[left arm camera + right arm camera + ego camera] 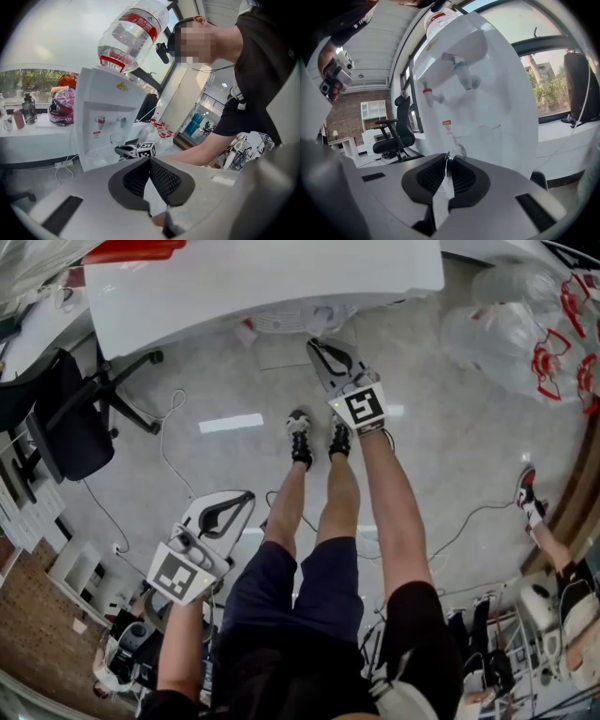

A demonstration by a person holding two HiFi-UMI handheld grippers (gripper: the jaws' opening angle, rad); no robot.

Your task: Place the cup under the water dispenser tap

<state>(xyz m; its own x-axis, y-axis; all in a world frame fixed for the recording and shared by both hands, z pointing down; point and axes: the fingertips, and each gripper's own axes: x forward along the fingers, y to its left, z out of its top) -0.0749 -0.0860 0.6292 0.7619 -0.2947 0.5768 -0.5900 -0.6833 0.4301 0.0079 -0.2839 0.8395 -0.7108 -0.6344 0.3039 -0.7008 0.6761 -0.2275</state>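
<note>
nearest the camera, the left gripper (150, 159) sits at the lower left of the head view, its jaws pressed together at the tips with nothing between them. the person's legs (328, 512) run up the middle of that view to a pair of shoes (300, 437) on the pale floor (450, 456). just above the shoes, at the upper centre, the right gripper (447, 161) points toward the white water dispenser (110, 101). its jaws are pinched on the near wall of the clear cup (117, 138), close to the rim. in the left gripper view the cup stands upright inside the dispenser's recess, left of centre in the frame. it is below the taps, nearer the blue-green tap (464, 72) than the red tap (429, 96). whether its base touches the drip grille (96, 152) cannot be told. a large water bottle (133, 33) is upended on top of the dispenser. farther off, a black office chair (66, 418) stands at the left edge of the head view, and empty bottles (525, 324) with red handles lie at the upper right.
</note>
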